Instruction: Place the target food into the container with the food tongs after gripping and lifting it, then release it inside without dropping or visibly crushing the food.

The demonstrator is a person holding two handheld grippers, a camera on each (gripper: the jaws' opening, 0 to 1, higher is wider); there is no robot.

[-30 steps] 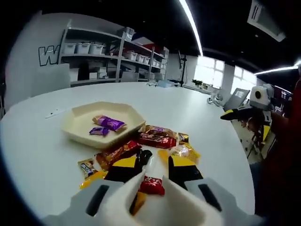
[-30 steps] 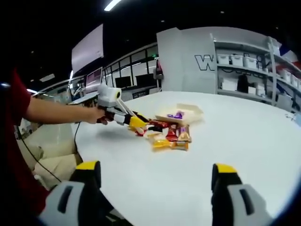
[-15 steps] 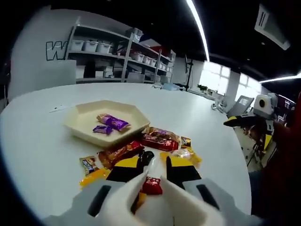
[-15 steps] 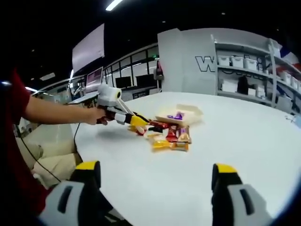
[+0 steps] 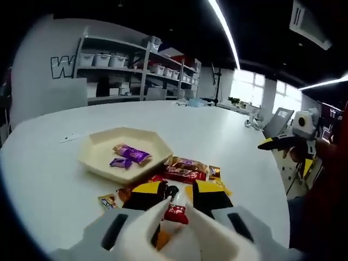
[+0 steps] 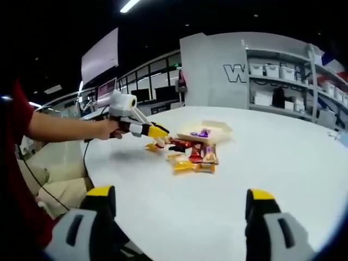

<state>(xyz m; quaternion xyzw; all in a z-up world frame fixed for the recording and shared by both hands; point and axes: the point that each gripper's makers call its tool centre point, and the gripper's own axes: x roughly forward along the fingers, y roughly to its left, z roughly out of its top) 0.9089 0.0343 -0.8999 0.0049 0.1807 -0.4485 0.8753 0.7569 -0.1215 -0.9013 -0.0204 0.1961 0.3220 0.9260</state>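
Fingers, left: both yellow-tipped jaws of my left gripper (image 5: 175,197) are drawn in close around a small red-wrapped candy (image 5: 176,213); it sits pinched between them, and by the right gripper view it looks raised off the white tabletop (image 5: 49,185).
Fingers, right: my right gripper (image 6: 176,202) stands wide apart with nothing between its jaws, hanging over the bare near stretch of the tabletop, well apart from the food.
Target food: the red candy in my left jaws, above the near side of the snack pile (image 5: 185,169).
Container: the cream hexagonal tray (image 5: 89,157) lies just past the pile, toward the middle of the tabletop, with two purple-wrapped sweets (image 5: 126,156) already in it.
Pile: red, brown and orange wrappers lie touching one another against the tray's near rim; a small dark bar (image 5: 107,202) lies loose beside them.
Step in hand: carrying, I judge, with the release not yet made.
Doing it well: I should keep the squeeze light and even, clear the pile and the near rim, come low over the bare tray floor beside the purple sweets, then part the jaws slowly.
Risk: the slick wrapper may slide out, and a harder squeeze may crush it.
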